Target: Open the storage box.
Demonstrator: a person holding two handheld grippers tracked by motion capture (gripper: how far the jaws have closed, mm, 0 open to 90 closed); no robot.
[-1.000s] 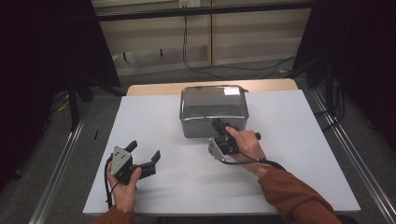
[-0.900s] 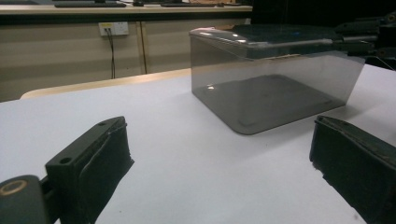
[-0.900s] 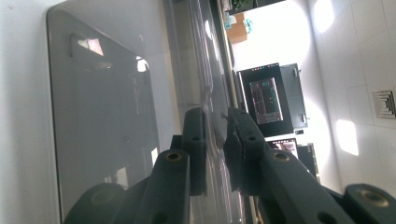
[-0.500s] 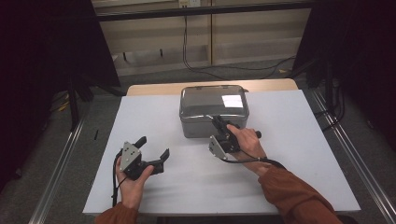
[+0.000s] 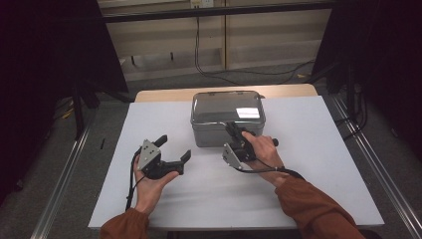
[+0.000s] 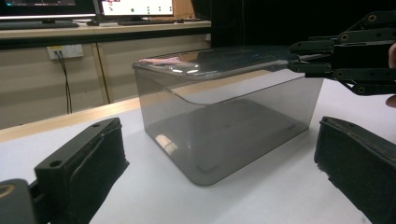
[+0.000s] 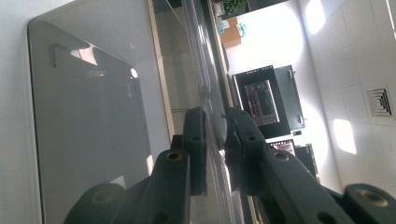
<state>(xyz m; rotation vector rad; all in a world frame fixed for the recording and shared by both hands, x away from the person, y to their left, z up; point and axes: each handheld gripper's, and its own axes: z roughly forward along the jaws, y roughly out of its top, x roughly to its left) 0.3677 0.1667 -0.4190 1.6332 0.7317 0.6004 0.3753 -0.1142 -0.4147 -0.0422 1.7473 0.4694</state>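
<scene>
Pinching the lid (image 5: 228, 105) of the smoky translucent plastic container (image 5: 226, 130) by its near edge, the right gripper (image 5: 233, 133) has both jaws pressed together on the thin rim (right gripper view shows the clear lip sandwiched between the black pads). Container sits centre of the high view, toward the far edge of the white table top (image 5: 308, 164), lid on or barely cracked; cannot tell which.

To do this step well, my judgement: keep the pinch shallow but fully on the lip, lift straight up from that edge so the box doesn't slide. The left gripper (image 5: 174, 148), jaws spread wide and holding nothing, is lower left of the container and apart from it. It likely should close on or brace the near-left corner (image 6: 196, 175) before the peel, since the box looks light.

Materials: box (image 6: 224, 126) is grey-tinted see-through plastic with rounded corners, smooth glossy walls and a flat base, apparently empty. Lid is glossy, throws a bright reflection. Jaw pads (image 6: 79, 172) are matte black and slightly textured. Table top is matte white with a wood strip (image 5: 164, 94) at the far edge.
</scene>
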